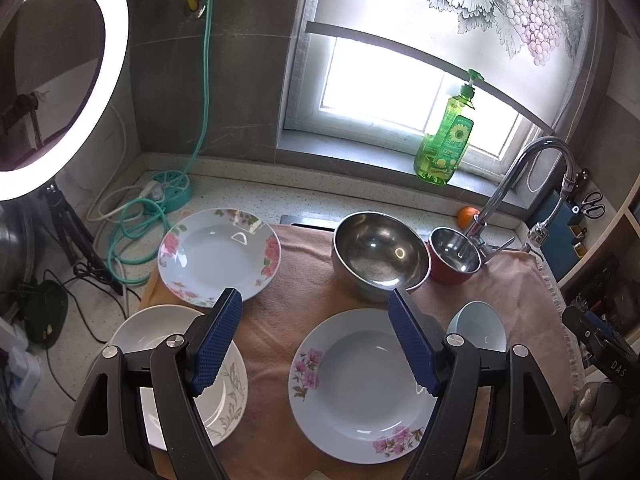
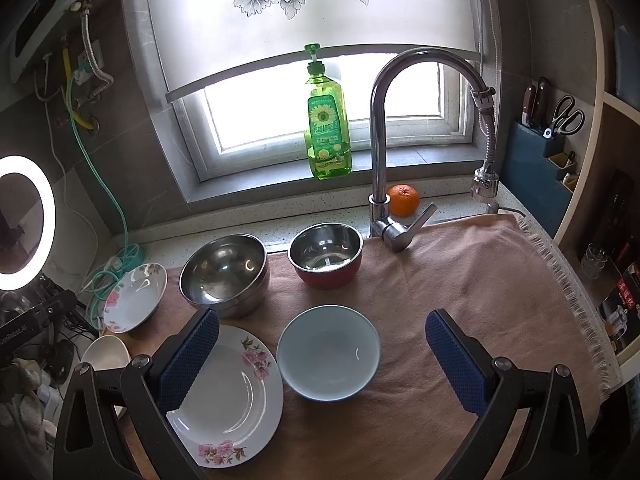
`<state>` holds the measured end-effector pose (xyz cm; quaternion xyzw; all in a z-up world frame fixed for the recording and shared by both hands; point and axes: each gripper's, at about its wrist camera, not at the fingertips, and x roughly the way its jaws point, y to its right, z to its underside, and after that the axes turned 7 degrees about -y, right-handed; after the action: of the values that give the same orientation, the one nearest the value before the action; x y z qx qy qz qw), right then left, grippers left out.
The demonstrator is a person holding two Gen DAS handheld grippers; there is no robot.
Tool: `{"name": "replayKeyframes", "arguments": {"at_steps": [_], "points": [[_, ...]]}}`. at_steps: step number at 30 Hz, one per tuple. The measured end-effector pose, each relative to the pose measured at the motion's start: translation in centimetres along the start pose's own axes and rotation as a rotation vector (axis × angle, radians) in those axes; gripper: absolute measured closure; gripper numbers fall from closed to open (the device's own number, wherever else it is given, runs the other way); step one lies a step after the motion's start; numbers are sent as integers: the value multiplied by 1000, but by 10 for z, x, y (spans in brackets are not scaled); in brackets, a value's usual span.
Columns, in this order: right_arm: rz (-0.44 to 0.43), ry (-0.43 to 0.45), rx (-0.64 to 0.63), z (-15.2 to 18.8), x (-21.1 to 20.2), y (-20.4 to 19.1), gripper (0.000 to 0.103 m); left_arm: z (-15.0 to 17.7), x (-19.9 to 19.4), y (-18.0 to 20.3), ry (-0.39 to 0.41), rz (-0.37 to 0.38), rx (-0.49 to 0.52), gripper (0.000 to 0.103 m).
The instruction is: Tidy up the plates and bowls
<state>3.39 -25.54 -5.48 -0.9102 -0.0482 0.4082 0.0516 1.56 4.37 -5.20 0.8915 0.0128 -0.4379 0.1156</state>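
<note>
On a pink towel lie a rose-rimmed plate at far left, a pink-flower plate in front, and a white leaf-pattern plate under a white bowl. Behind stand a large steel bowl, a red-sided steel bowl and a pale blue bowl. My left gripper hovers open above the towel between the plates. My right gripper hangs open over the blue bowl, with the flower plate to its left and both steel bowls behind.
A faucet rises behind the towel, with an orange and a green soap bottle on the sill. A ring light, a teal hose and cables sit left. A knife block with scissors stands right.
</note>
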Motion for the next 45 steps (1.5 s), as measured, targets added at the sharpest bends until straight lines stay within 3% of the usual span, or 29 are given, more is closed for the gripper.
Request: {"name": "replayKeyframes", "arguments": {"at_steps": [3, 9, 13, 15, 20, 30, 33, 45], "points": [[-19, -25, 17, 5, 5, 4, 3, 2, 7, -6, -29, 11, -15, 28], [-60, -112, 49, 24, 22, 12, 19, 8, 26, -18, -101, 32, -15, 31], [-88, -174, 75, 39, 33, 16, 37, 14, 39, -22, -150, 45, -14, 40], [-110, -198, 102, 48, 38, 19, 40, 16, 45, -24, -170, 51, -4, 42], [-156, -270, 145, 65, 54, 21, 49, 22, 63, -28, -241, 93, -3, 61], [-231, -363, 191, 83, 77, 18, 70, 31, 85, -32, -331, 129, -10, 72], [-255, -392, 208, 88, 86, 17, 82, 31, 92, -32, -348, 130, -8, 74], [-277, -436, 253, 92, 111, 16, 82, 26, 116, -38, -398, 136, -27, 74]]}}
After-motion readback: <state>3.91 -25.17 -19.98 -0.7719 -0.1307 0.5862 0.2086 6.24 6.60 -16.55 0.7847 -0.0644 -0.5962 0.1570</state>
